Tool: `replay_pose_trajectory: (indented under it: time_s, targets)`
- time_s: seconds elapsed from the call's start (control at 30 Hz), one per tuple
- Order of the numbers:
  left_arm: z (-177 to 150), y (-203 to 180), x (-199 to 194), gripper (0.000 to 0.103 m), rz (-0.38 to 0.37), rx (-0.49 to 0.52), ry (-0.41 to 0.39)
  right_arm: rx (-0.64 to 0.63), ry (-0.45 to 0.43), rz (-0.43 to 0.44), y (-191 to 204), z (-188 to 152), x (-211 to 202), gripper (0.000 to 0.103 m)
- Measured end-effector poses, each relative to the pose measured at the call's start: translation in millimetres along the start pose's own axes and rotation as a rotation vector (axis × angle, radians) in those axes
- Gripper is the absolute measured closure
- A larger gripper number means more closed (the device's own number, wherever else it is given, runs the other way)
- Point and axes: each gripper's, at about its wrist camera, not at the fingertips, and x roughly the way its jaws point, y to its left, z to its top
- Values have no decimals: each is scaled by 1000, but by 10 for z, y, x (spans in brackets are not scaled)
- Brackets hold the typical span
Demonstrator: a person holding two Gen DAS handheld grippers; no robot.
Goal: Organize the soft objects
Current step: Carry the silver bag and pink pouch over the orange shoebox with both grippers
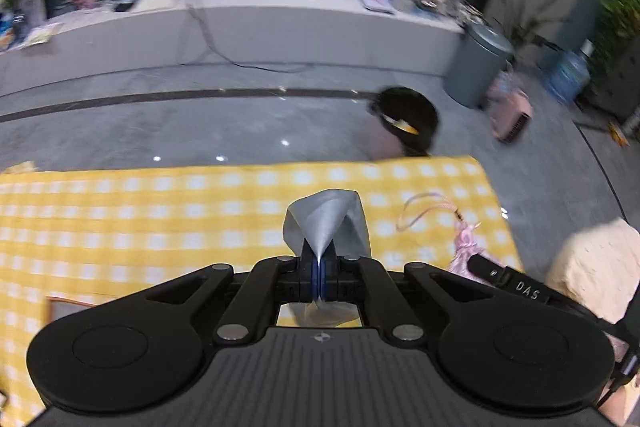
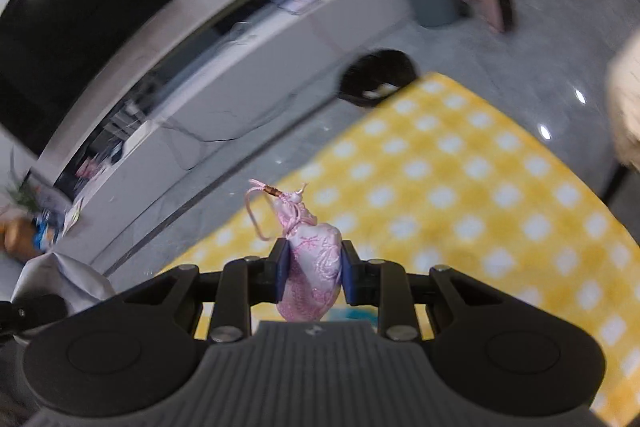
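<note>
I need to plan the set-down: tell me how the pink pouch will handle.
The pink pouch bulges between the right tool's pads, so it is probably soft and squashy. Its satin-like cloth may be slippery. The cord loop dangles loose and could snag.

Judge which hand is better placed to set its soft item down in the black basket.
Neither clearly. Left gripper pinches a grey cloth; right gripper clamps a pink sachet. The black basket lies beyond the yellow checked cloth in both views.
</note>
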Motion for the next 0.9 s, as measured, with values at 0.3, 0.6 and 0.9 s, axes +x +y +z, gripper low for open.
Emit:
replay_pose_trajectory:
  time_s: [0.3,0.6,0.9]
  targets:
    - [-228,1114,-258,102,91,-56,-15,-246,36,122,1598,-603,46,78]
    - [-713,1866,-395,102,-8,-90,-29,-416,80,301,2663,-1407,-401,78]
    - [-1264,1970,72,102,40,60,-47,-746,108,133,3098,-2295,-286,78]
